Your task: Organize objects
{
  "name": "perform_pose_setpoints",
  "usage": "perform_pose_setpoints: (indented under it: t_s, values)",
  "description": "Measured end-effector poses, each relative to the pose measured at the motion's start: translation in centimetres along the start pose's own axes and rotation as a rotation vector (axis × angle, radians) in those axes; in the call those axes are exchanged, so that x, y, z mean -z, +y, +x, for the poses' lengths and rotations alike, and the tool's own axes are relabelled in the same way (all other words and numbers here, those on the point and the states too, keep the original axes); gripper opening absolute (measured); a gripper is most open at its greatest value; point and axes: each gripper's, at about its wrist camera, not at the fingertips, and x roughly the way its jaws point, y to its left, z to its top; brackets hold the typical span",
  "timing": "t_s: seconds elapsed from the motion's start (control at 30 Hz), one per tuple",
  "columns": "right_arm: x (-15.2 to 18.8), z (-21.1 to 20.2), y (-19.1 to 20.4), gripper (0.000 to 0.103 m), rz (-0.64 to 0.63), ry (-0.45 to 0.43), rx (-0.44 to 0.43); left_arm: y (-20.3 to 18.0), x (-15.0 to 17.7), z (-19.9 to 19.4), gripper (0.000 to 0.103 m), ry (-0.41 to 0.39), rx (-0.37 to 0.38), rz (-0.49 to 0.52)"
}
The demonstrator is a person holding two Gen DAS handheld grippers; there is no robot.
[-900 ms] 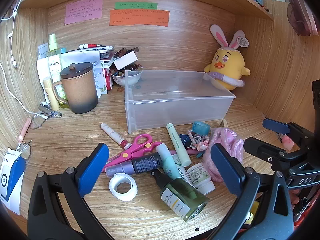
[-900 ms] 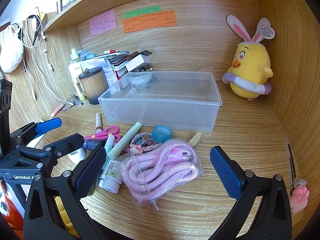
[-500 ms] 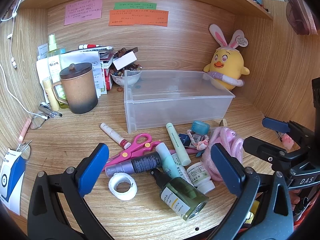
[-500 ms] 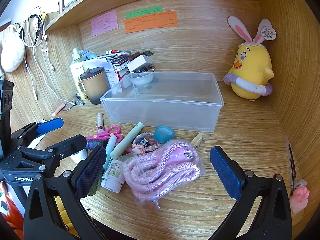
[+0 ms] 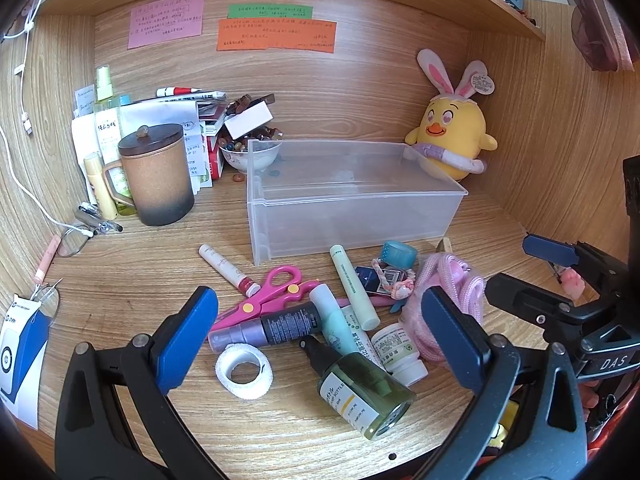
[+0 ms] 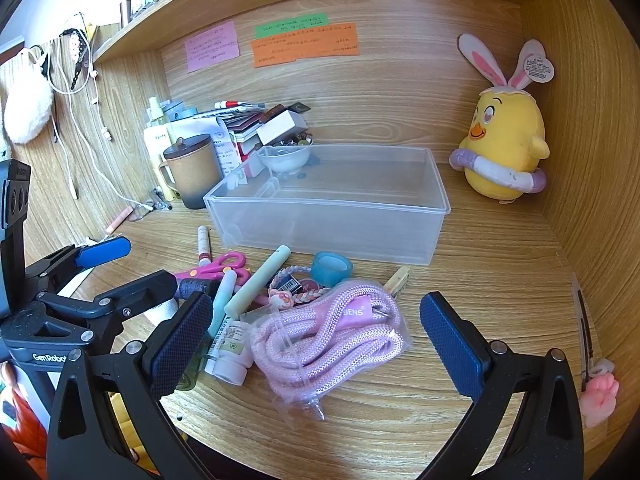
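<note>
An empty clear plastic bin [image 5: 352, 196] [image 6: 332, 204] stands mid-desk. In front of it lies a heap: pink scissors [image 5: 268, 296], a purple tube [image 5: 268, 328], a white tape roll [image 5: 244, 372], a green bottle [image 5: 364, 392], a white jar [image 5: 400, 352], a mint stick [image 5: 354, 286], a teal cap [image 6: 332, 267] and a bagged pink rope [image 6: 332, 340]. My left gripper [image 5: 320, 340] hovers open above the bottles and tape. Over the pink rope my right gripper [image 6: 316, 344] hangs open. Neither holds anything.
A brown lidded mug [image 5: 156, 176], papers, a bowl of beads [image 5: 250, 152] and bottles crowd the back left. A yellow plush chick [image 5: 452, 136] [image 6: 504, 148] sits in the back right corner. Wooden walls close in on three sides; a shelf runs overhead.
Both views have shifted only slightly. The objects lie where they were and both grippers stay open.
</note>
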Motion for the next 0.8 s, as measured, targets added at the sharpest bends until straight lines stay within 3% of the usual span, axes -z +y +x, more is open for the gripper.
perform_pose_setpoints:
  t_s: [0.53, 0.67, 0.8]
  values:
    - [0.3, 0.2, -0.2, 0.103, 0.003, 0.002, 0.015, 1.3, 0.0, -0.1, 0.103, -0.003, -0.013, -0.009]
    - [0.5, 0.2, -1.5, 0.102, 0.032, 0.007, 0.046, 3.0, -0.1, -0.2, 0.085, 0.019, -0.053, -0.011]
    - [0.9, 0.6, -2.9, 0.098, 0.073, 0.034, 0.056, 4.9, 0.6, 0.2, 0.084, 0.074, -0.056, -0.039]
